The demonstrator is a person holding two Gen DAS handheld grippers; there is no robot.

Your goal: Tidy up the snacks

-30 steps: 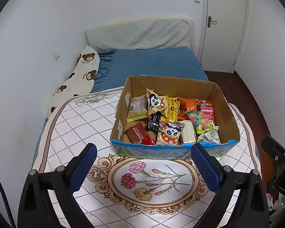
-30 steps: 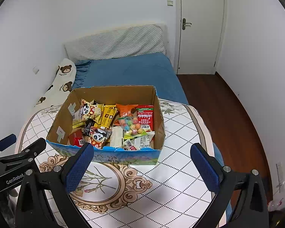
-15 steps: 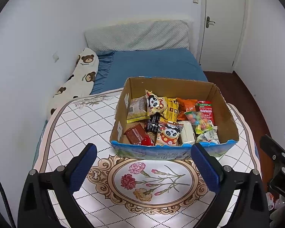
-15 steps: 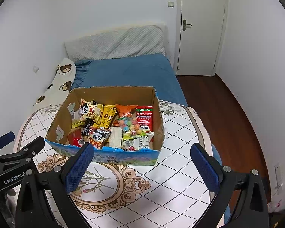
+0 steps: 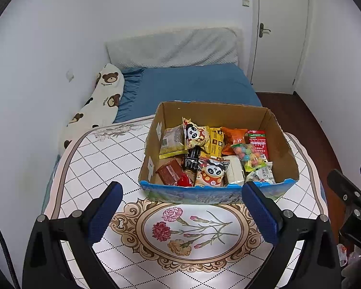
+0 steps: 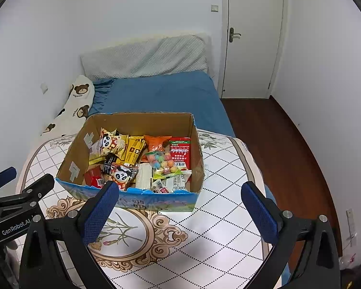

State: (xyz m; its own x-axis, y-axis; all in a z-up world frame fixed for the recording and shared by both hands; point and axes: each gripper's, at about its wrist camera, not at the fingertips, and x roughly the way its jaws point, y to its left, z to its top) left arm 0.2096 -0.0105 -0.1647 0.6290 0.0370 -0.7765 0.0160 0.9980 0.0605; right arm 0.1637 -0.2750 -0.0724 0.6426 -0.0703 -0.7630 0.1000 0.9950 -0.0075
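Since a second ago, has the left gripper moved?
Yes, slightly. In its own view the box and door handle sit a bit lower than before, so the left gripper tipped or rose slightly.

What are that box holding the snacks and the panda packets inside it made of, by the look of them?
The box looks like corrugated cardboard: matte brown inner walls, a ragged torn rim, and a blue printed outer face. The panda packets seem to be thin plastic film, going by their printed crinkled surfaces and crimped edges. The table cover under the box looks like smooth printed vinyl, though that is less certain.
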